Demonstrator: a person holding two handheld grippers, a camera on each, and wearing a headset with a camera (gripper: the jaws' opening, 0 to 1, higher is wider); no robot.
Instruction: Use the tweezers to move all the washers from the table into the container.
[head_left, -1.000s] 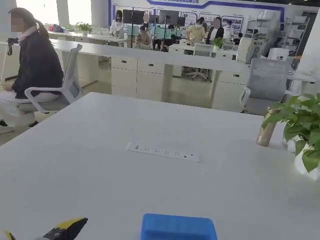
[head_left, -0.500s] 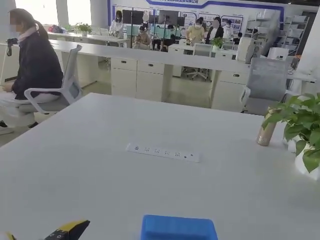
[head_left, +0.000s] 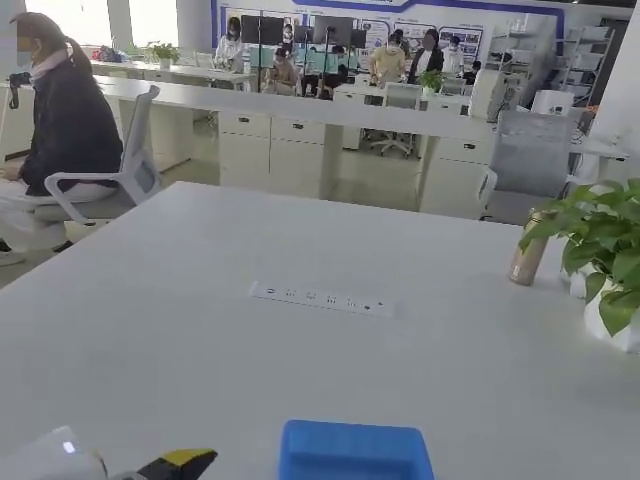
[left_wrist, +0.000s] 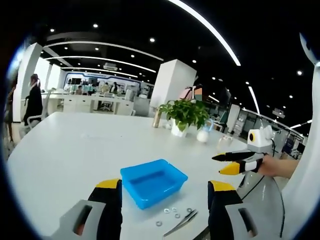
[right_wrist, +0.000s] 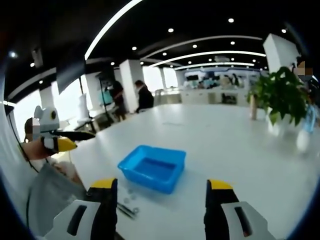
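Both my left gripper (left_wrist: 165, 186) and my right gripper (right_wrist: 161, 184) stand with jaws spread wide, grasping nothing. The tweezers (left_wrist: 180, 223) lie untouched on the table (left_wrist: 75, 150), just beside several loose washers (left_wrist: 174, 210), all near the blue container (left_wrist: 152, 181), whose floor looks bare. Finding: the task is not begun; the tweezers pick-up and every washer transfer are left to do.
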